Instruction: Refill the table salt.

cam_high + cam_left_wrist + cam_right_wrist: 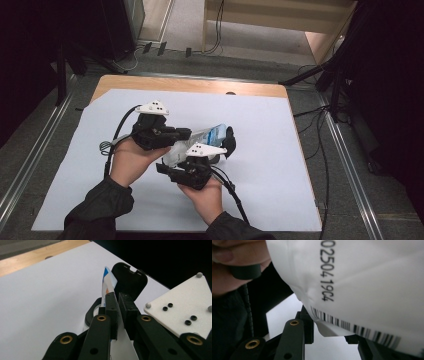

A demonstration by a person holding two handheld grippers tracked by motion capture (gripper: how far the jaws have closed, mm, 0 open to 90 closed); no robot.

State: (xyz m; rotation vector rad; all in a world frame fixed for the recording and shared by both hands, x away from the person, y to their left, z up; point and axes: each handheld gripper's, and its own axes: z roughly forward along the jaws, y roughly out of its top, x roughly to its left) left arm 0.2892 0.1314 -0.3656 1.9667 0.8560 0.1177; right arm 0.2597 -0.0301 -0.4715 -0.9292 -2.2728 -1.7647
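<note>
A soft white pack (207, 135) with blue print and a black flip lid (230, 141) hangs above the white sheet, held between both grippers. My left gripper (187, 134) is shut on a thin flat edge of the pack (107, 281); the open lid (130, 280) stands just beyond its jaws. My right gripper (218, 155) comes from below. Its jaws sit on either side of the pack's barcoded end (367, 277), and the right gripper (329, 333) looks shut on it, with the far pad hidden behind the pack.
A white sheet (265, 175) covers most of the wooden table (190, 84). Cables trail from both grippers toward the near edge. Dark stands and floor cables (320, 75) flank the table, with metal rails (345, 150) along both sides.
</note>
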